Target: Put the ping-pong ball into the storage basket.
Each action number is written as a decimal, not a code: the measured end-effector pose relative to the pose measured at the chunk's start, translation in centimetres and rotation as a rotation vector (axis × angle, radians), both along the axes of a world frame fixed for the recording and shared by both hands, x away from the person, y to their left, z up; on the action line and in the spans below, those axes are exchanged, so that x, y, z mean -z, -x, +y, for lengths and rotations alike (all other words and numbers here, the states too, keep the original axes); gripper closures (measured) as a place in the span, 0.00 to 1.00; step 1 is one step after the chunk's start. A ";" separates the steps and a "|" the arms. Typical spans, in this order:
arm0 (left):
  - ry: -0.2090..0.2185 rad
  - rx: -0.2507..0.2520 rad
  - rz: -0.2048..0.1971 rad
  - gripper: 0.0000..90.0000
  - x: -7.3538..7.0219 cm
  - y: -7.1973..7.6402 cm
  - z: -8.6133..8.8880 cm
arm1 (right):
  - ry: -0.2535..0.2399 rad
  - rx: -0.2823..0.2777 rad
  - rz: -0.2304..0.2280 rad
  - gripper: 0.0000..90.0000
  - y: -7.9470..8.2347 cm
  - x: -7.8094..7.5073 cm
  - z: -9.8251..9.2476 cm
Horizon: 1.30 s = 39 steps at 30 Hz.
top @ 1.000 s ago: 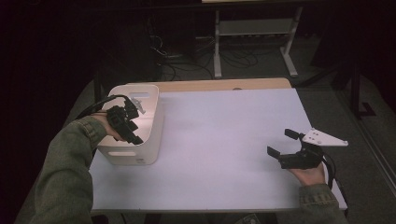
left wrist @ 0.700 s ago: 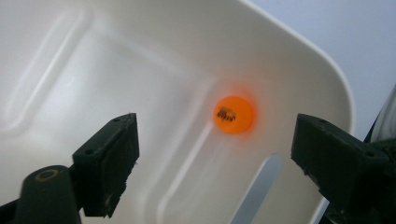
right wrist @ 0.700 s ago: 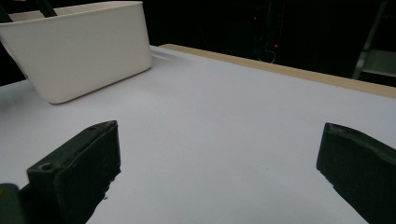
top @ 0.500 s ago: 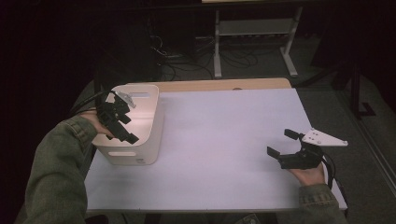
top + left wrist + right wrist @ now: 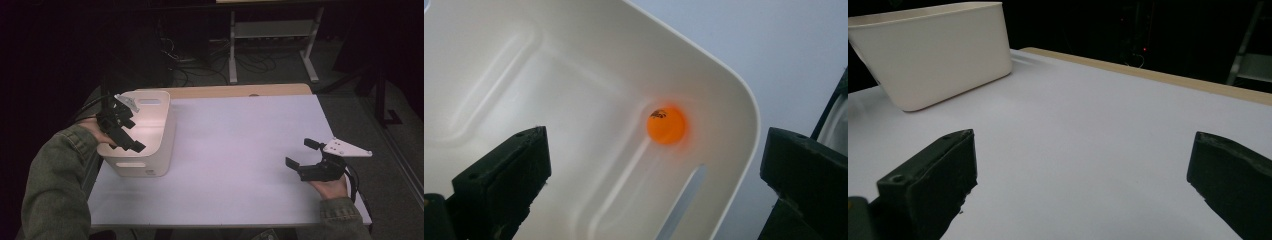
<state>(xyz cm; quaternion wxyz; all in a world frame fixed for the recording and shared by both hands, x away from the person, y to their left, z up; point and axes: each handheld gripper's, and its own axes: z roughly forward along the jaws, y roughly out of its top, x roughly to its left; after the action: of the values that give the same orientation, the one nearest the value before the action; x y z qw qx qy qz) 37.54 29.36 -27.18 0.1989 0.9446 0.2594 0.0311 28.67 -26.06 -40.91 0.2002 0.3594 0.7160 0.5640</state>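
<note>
A cream plastic bin stands at the table's left side. An orange ball with a dark mark lies on the bin's floor near a corner. My left gripper hovers over the bin's near left rim, open and empty, pointing down into it. In the left gripper view the ball sits between and beyond the two black jaws. My right gripper rests low at the table's right front, open and empty, aimed across the white tabletop toward the bin.
The white tabletop stretches between the bin and the right gripper, with a wooden strip along its far edge. Beyond it stand a metal frame and floor cables in the dark.
My left gripper has risen and drawn back toward the bin's left rim, out of the bin. The right gripper has stayed put.
</note>
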 end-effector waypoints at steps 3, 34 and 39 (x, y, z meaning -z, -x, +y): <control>0.015 -0.003 -0.019 0.00 -0.3 0.2 0.2 | -0.002 0.002 -0.002 0.00 0.0 0.0 0.0; 0.286 -0.068 -0.169 0.00 0.1 2.8 2.9 | -0.006 0.003 -0.002 0.00 0.1 0.0 0.0; 0.332 -0.099 -0.206 0.00 0.4 3.2 3.5 | -0.003 0.002 -0.002 0.00 0.1 0.0 0.0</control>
<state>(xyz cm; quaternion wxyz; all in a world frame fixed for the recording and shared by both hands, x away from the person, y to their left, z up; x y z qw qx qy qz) 34.31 32.83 -27.55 0.3757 0.8767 0.2853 0.0939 28.59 -26.03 -40.88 0.2009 0.3600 0.7145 0.5652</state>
